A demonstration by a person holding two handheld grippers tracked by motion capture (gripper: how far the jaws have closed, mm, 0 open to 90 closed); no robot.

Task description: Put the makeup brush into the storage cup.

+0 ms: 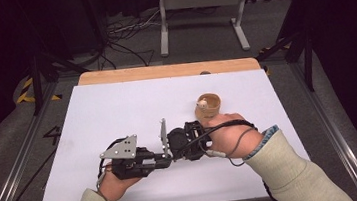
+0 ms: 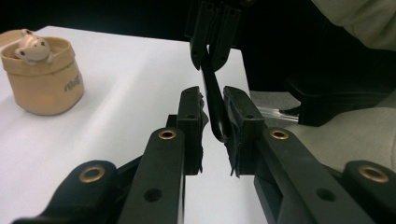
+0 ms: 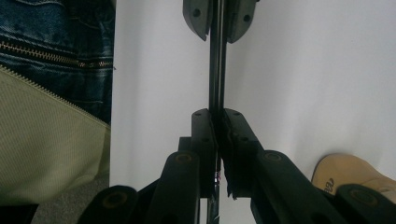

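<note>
Both my grippers — left (image 2: 214, 135), right (image 3: 218, 144) — clamp one thin black strip (image 2: 211, 100); pulling unevenly near the worktop's front edge could bend it.

The thin dark strip (image 3: 215, 70) runs between the right tongs (image 3: 217, 140) — its lower end hidden, its kind unclear.

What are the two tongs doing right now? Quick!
Left tongs: closed on the thin black strip.
Right tongs: closed on the same strip's other end.
</note>
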